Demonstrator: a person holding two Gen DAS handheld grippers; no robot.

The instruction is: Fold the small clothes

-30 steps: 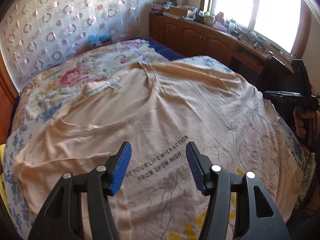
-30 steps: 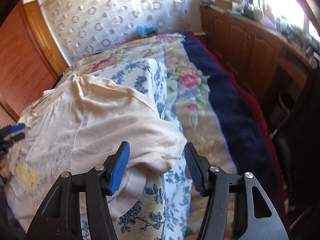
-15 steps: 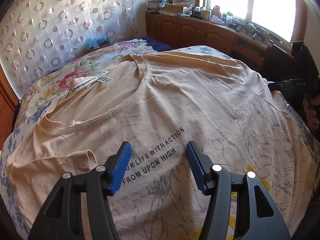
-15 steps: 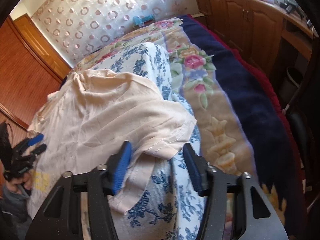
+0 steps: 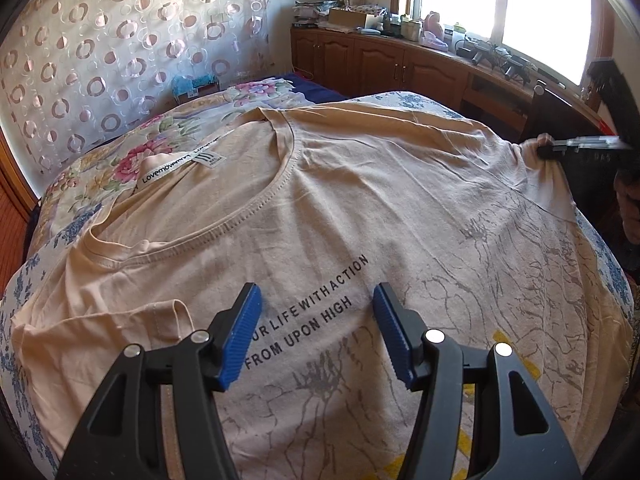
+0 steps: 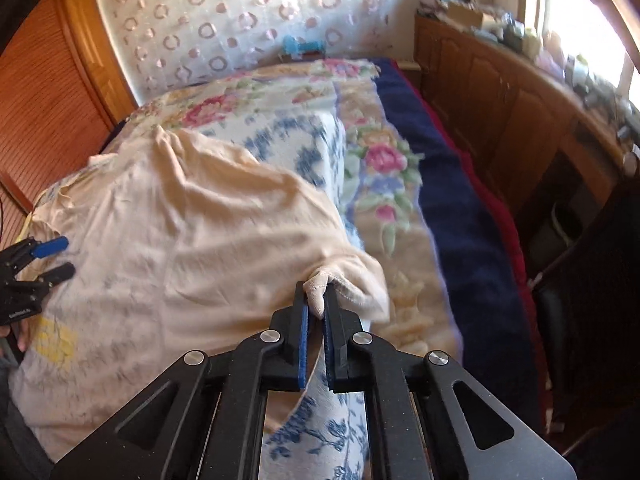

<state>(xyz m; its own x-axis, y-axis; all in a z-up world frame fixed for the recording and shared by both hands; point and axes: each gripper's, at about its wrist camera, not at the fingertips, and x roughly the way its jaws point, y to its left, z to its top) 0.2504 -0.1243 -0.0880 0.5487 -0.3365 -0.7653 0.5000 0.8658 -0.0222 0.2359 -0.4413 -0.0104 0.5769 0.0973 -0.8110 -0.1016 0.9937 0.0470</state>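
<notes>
The left gripper (image 5: 316, 332) hangs over the chest of the T-shirt (image 5: 360, 208), its blue pads (image 5: 240, 336) spread apart with only the printed lettering (image 5: 308, 312) showing between them; they pinch nothing. The peach shirt lies face up and spread across a blue-flowered quilt (image 5: 24, 300) on the bed, neckline (image 5: 224, 216) toward the far wall, the neck label (image 5: 180, 160) turned out. Its near sleeve (image 5: 160, 320) is folded in flat on the body. Behind it runs a pink-flowered blanket (image 5: 120, 156), then a curtain with rings (image 5: 100, 48). Farther right, a wooden cabinet (image 5: 400, 64) cluttered on top sits under the bright window (image 5: 500, 4). At the right edge the right gripper (image 6: 315, 300) has just clamped tight on the other sleeve's hem (image 6: 316, 288), a bunch of cloth squeezed between its pads and pulled up off the quilt. A dark blue blanket (image 6: 460, 220) lies beyond it.
</notes>
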